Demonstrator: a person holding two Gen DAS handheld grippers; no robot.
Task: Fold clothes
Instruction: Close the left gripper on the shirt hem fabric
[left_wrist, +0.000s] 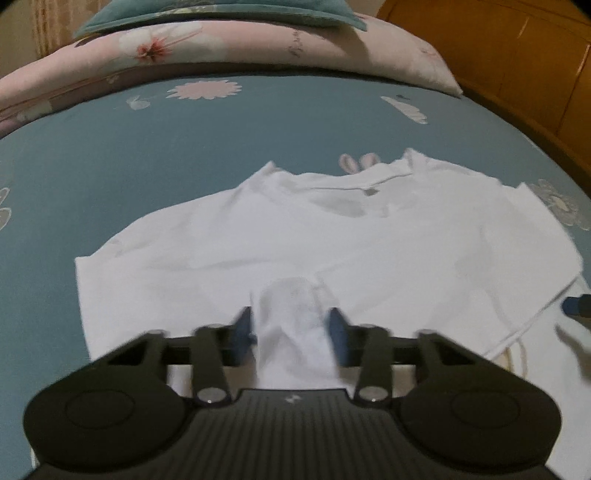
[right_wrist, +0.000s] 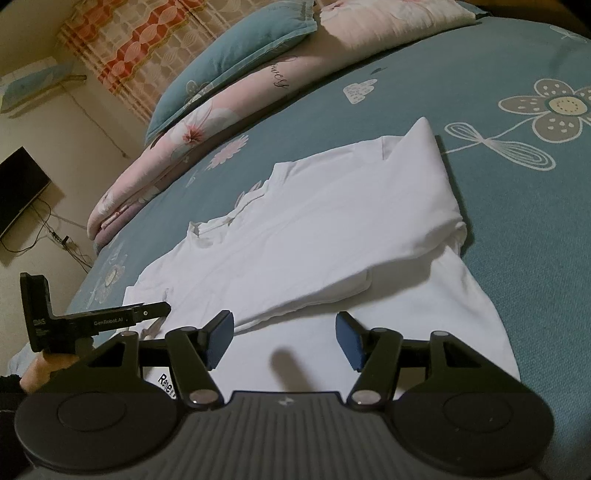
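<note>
Bed (right_wrist: 509, 229), teal sheet with a flower print, served as the folding surface; broad and flat, so a garment could lie spread across it. All positions below are given relative to the white T-shirt.

White T-shirt (right_wrist: 295, 236) lay flat on the bed, collar (right_wrist: 236, 218) pointing away from the person toward the pink floral quilt (right_wrist: 207, 140) and the teal pillow (right_wrist: 236, 62) beyond the collar end. The shirt's right side had already been turned over onto the body, leaving a thick doubled edge. Judgement: a lengthwise fold was done on that side, the opposite side not yet, hence the shirt kept flat and undisturbed.

Left gripper (left_wrist: 291, 328) sat at the shirt's near hem. A tented ridge of white cloth rose between its blue fingers (left_wrist: 338, 338), which pressed on it from both sides: fingers clamped on the shirt fabric. Judgement: the pinch was taken at the hem so the layer could be lifted and carried across.

Right gripper (right_wrist: 284, 341) hovered over the near hem below the folded side, fingers apart, nothing between them. Judgement: it waited for a matching grasp.

Left gripper (right_wrist: 96, 321) also showed in the right wrist view, at the shirt's left near corner, a hand (right_wrist: 37, 369) beneath it.
</note>
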